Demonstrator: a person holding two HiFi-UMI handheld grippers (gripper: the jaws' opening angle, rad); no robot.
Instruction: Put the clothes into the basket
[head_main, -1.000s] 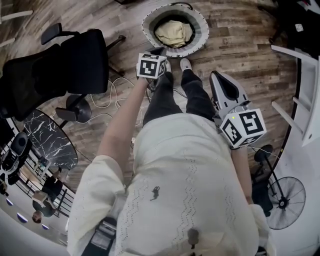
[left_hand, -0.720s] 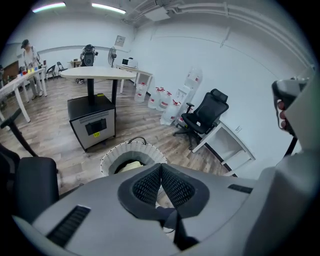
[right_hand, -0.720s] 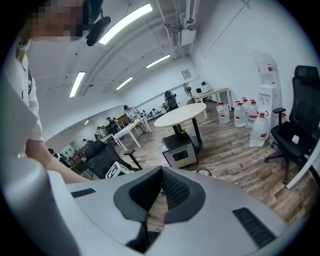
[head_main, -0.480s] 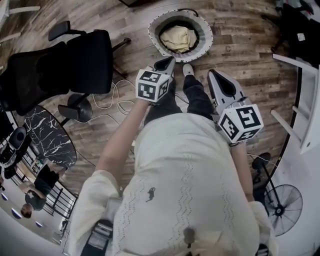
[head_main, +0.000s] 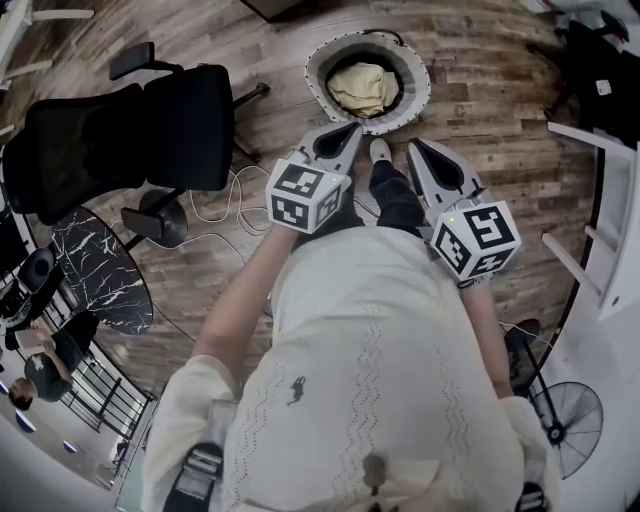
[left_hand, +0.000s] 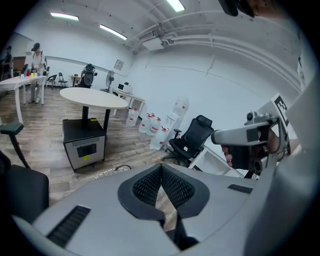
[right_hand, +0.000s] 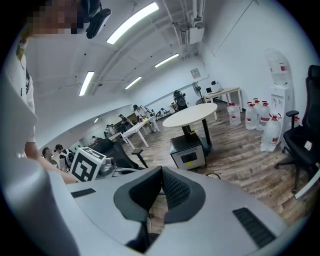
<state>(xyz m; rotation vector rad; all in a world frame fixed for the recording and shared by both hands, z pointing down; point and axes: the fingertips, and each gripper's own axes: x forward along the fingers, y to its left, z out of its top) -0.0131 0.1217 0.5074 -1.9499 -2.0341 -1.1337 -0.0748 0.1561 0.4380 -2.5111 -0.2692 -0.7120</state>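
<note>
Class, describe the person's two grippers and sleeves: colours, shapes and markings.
The left gripper and right gripper are grey tapered shells with black ribbed pads. Each carries a white cube with black square markers. The sleeves are short, loose and cream.

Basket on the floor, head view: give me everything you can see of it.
The basket is round and seen from above: a wide, pale, flared rim with a dotted edge around a dark inside. It looks like soft fabric, though that is unsure. It stands open-side up on the wooden floor, just beyond the person's shoe. A crumpled yellowish garment lies inside.
</note>
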